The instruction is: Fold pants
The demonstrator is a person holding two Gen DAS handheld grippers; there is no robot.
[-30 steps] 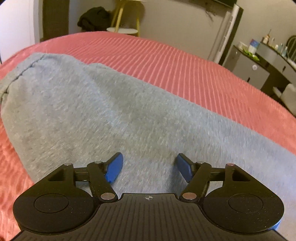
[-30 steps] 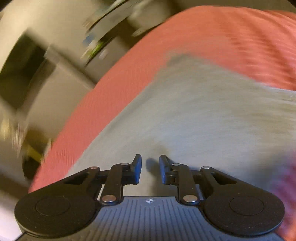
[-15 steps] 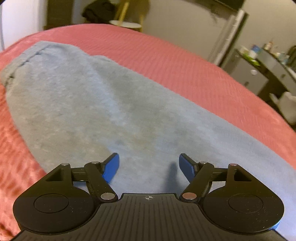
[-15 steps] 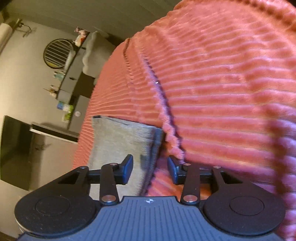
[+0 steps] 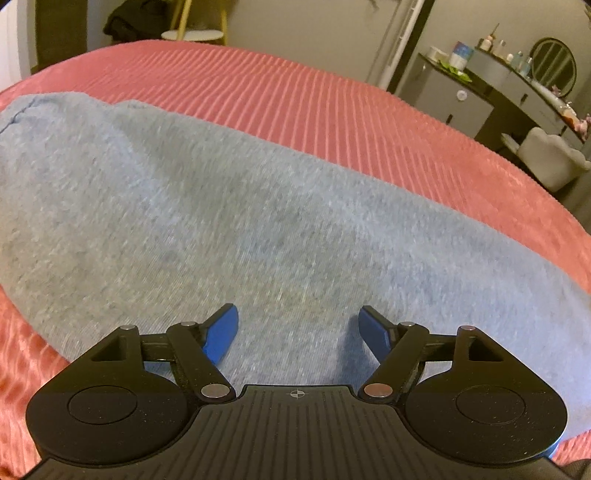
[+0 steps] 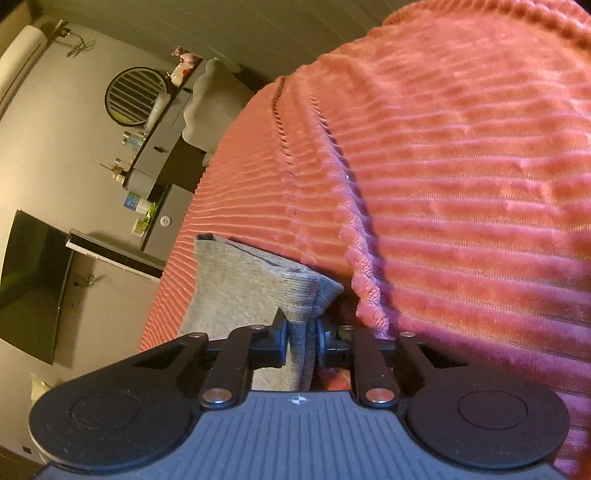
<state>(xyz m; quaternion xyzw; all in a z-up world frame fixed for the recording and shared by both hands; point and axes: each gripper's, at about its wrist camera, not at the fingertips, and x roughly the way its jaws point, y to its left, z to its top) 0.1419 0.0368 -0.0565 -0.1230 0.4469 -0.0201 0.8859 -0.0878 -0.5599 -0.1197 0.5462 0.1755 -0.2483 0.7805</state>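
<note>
Change since half a second ago: the right gripper (image 6: 300,341), then parted beside the cloth edge, is now clenched on a bunched hem of the grey pants (image 6: 295,295); the left view is nearly the same, shifted slightly.

Left gripper (image 5: 298,328): blue-tipped fingers (image 5: 221,332) spread wide, released, holding nothing, low over the middle of the pants (image 5: 221,221).

Right gripper: rolled sideways, so the room appears tilted; cloth pinched between its dark pads, folds standing up ahead of them.

Pants: spread flat along a pink ribbed bedspread (image 5: 332,110), one end at far left in the left view.

Room: grey dresser (image 5: 454,103) with bottles, round mirror (image 5: 554,66), pale chair (image 5: 554,158), yellow-legged stool (image 5: 192,33), dark screen (image 6: 33,288) on the wall.
</note>
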